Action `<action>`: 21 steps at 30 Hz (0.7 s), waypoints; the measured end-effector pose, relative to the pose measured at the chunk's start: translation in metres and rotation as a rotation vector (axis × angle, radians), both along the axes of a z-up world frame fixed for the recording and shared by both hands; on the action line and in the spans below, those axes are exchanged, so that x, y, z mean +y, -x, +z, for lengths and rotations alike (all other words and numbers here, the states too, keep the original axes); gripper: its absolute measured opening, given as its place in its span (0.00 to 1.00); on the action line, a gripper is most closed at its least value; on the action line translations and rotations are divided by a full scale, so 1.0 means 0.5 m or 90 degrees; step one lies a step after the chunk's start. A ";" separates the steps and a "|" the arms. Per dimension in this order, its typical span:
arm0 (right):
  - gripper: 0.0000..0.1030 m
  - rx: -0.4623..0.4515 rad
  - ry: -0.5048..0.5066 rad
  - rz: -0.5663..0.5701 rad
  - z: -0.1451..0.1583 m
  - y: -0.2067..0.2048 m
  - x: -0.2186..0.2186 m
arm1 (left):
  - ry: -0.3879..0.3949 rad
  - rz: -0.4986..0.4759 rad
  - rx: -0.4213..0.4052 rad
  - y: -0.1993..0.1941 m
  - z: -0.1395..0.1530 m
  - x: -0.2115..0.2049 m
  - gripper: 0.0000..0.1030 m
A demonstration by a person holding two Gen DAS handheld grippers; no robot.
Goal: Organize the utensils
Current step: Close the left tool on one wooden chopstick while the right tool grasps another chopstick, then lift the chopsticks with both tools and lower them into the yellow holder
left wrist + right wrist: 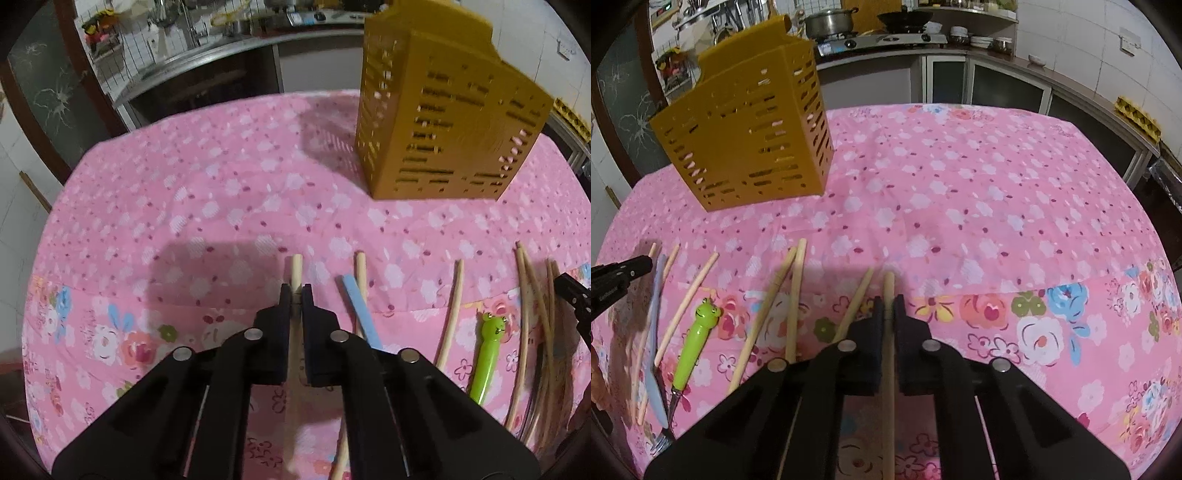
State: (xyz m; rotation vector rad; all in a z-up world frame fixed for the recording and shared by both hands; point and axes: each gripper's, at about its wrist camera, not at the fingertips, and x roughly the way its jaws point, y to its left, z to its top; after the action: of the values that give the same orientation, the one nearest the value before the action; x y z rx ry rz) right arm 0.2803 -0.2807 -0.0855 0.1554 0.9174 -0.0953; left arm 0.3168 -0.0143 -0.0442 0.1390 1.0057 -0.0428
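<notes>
Left wrist view: the left gripper (296, 291) has its jaws pinched narrow on a pale wooden chopstick (296, 266), whose end pokes out past the fingertips.
Right wrist view: the right gripper (889, 303) is likewise clamped on a wooden chopstick (888, 284) that runs back between its fingers.
Tablecloth: a pink flowered tablecloth (960, 192) covers the table, with a band of larger flowers along its near edge.
Utensil holder: a yellow-brown slotted utensil holder (436, 122) stands upright toward the far side of the cloth, well apart from both grippers.
Loose chopsticks: more wooden chopsticks (792, 295) lie in a rough row along the near edge, between the two grippers.
Frog utensil: a green frog-handled utensil (696, 339) lies among them, near the near edge.
Blue utensil: a blue-handled utensil (360, 310) lies just beside the left gripper, crossing a chopstick.
Background: a kitchen counter with a stove (886, 38) and pots beyond the far edge.
</notes>
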 end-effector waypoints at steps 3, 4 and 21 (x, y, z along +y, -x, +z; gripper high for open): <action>0.06 -0.019 -0.003 -0.005 0.014 0.008 -0.005 | 0.017 -0.004 -0.024 0.015 0.020 0.004 0.05; 0.06 -0.023 -0.006 -0.006 0.019 0.011 -0.006 | 0.017 -0.003 -0.033 0.019 0.028 0.004 0.05; 0.06 -0.230 -0.060 0.012 0.170 0.085 0.002 | 0.126 -0.041 -0.261 0.131 0.199 0.010 0.05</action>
State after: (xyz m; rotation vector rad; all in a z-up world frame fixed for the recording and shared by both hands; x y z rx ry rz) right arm 0.2378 -0.2795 -0.0006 0.2433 0.5631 -0.0055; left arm 0.2511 -0.0095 0.0551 -0.0027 0.5835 -0.1664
